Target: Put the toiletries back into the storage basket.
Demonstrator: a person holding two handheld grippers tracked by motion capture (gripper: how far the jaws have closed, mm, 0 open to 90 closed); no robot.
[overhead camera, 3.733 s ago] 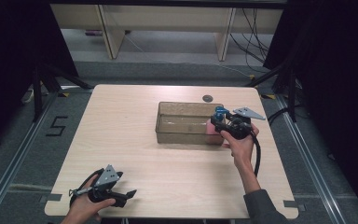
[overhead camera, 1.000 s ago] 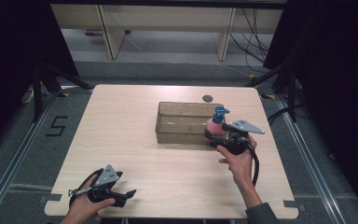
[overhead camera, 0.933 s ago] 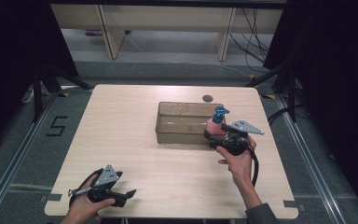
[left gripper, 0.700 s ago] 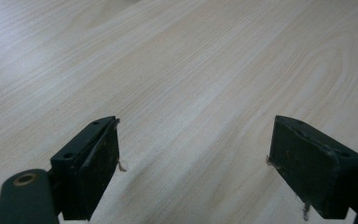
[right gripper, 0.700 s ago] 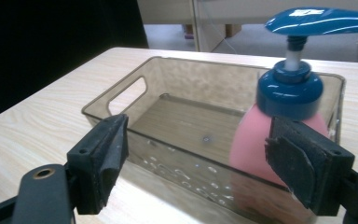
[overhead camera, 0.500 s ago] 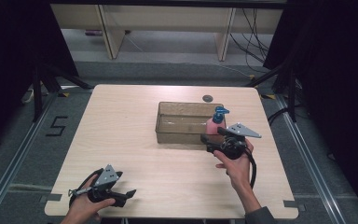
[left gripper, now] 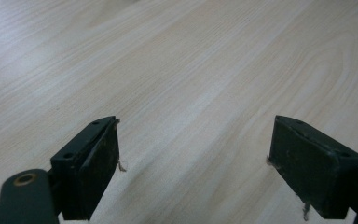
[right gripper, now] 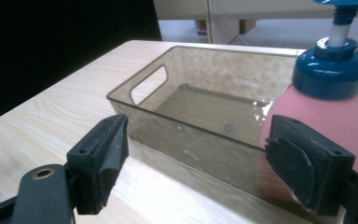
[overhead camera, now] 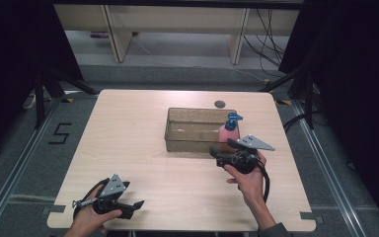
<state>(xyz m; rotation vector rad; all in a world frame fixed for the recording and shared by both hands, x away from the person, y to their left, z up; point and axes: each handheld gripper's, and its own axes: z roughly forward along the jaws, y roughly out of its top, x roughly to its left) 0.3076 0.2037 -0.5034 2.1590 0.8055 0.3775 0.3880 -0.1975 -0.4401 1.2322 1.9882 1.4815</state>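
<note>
Pink pump bottle (overhead camera: 228,133) with blue cap standing upright inside the translucent bin (overhead camera: 192,143), at its right end; right gripper (overhead camera: 220,157) just outside the bin's near wall, jaws wide, gripping nothing; left gripper (overhead camera: 134,205) near the table's (overhead camera: 128,128) front edge, jaws wide over bare wood.

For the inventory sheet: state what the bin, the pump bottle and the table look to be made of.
Bin: probably smoky see-through plastic, glossy, with a moulded handle slot.
Pump bottle: likely plastic, matte pink body, shiny blue cap.
Table: pale wood grain, perhaps laminate.
</note>
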